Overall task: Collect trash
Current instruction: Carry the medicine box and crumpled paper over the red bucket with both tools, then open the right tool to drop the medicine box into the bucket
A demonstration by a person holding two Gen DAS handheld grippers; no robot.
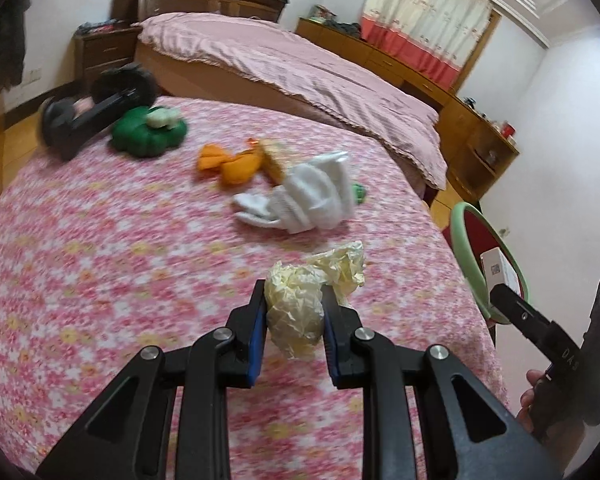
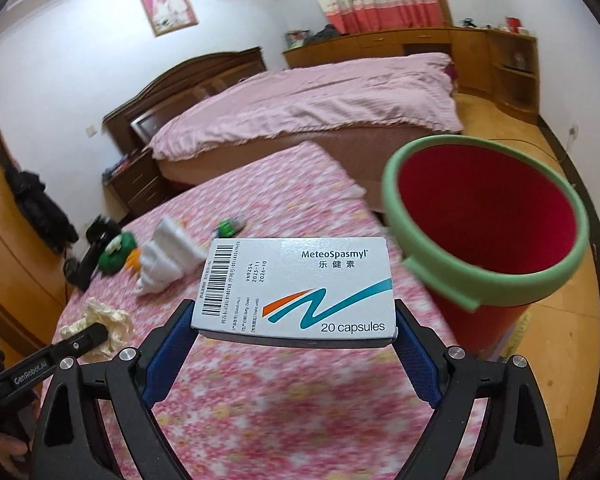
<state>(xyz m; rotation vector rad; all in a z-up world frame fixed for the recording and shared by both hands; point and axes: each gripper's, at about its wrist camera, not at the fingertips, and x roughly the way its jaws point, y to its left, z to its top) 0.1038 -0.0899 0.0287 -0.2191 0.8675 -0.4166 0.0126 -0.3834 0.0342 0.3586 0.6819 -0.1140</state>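
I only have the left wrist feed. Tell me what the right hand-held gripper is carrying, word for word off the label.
Observer: The right hand-held gripper is shut on a white medicine box; it reads "MeteoSpasmyl" and "20 capsules".
Operator: Report the bin's inside. I see only a sliver of it.
Observer: The red bin with the green rim looks empty as far down as the right wrist view shows.
Operator: Say where the box sits relative to that bin.
Observer: The box is left of the bin's rim, over the floral tablecloth, not yet above the opening.
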